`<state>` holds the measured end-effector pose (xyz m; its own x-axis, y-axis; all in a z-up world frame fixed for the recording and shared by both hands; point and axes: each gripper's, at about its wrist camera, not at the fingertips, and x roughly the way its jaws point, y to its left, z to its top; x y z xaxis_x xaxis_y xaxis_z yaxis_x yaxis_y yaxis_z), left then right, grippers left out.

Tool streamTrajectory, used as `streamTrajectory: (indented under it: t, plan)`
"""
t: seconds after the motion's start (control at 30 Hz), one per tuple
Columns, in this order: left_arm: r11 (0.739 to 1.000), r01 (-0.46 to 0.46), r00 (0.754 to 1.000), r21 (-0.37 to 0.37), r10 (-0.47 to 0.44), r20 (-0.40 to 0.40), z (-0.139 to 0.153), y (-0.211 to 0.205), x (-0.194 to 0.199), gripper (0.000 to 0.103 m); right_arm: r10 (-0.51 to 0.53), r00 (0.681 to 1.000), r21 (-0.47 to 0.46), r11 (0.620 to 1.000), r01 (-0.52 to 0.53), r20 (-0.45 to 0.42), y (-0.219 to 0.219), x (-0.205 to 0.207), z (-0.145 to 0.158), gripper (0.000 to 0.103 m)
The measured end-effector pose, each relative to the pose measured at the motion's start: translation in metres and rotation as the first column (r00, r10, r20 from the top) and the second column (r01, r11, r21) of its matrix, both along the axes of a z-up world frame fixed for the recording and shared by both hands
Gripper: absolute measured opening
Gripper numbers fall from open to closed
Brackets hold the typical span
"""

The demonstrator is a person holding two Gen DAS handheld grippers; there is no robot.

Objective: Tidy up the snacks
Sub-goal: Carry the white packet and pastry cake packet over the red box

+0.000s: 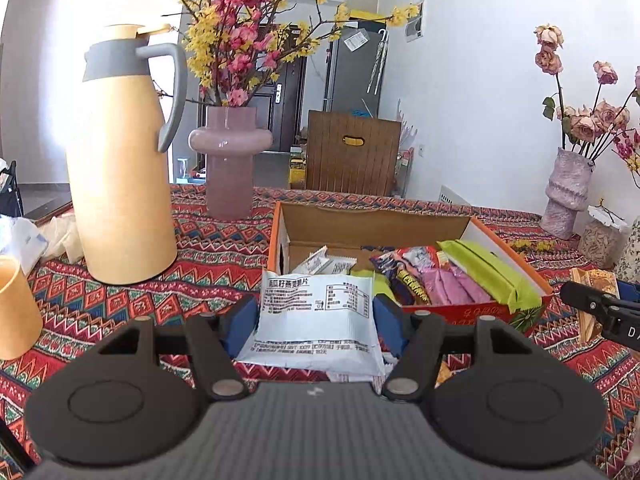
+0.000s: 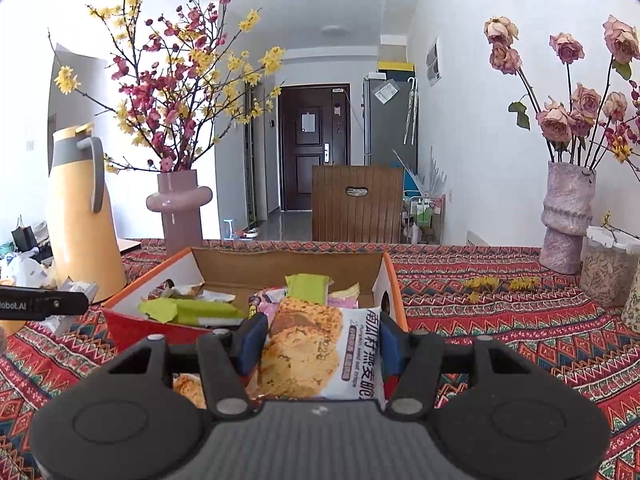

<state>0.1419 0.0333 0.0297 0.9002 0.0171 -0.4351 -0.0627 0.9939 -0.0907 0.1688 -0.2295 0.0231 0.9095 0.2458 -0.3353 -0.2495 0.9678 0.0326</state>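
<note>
An open orange cardboard box (image 1: 472, 312) sits on the patterned tablecloth and holds several snack packs, green, pink and purple. My left gripper (image 1: 316, 316) is shut on a white snack packet (image 1: 316, 320) whose printed back faces me, held just in front of the box's near left corner. In the right wrist view the same box (image 2: 132, 320) lies ahead. My right gripper (image 2: 322, 340) is shut on a crisp packet (image 2: 316, 352) with biscuit pictures, held at the box's near edge. The left gripper's tip (image 2: 44, 304) shows at the left edge.
A yellow thermos jug (image 1: 120, 168) and a pink vase of blossoms (image 1: 230, 160) stand at the back left. A paper cup (image 1: 16, 312) is at the far left. A textured vase with dried roses (image 2: 566, 216) and jars stand right. More packets lie under my grippers.
</note>
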Motion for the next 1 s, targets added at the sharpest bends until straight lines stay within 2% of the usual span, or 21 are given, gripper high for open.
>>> streamTrajectory:
  t: [0.5, 0.77, 1.0]
  plan:
    - [1.000, 0.010, 0.999, 0.000, -0.010, 0.050, 0.024, -0.026, 0.051, 0.065, 0.009, 0.998, 0.005, 1.000, -0.009, 0.061, 0.018, 0.056, 0.022, 0.057]
    - [1.000, -0.010, 0.999, -0.021, 0.011, 0.045, 0.017, -0.028, 0.084, 0.065, -0.014, 0.997, -0.001, 1.000, 0.014, 0.071, 0.029, 0.087, 0.022, 0.057]
    - [0.999, -0.031, 0.999, -0.014, 0.031, 0.039, -0.004, -0.028, 0.102, 0.065, -0.037, 0.998, 0.013, 0.999, 0.037, 0.044, 0.026, 0.109, -0.003, 0.057]
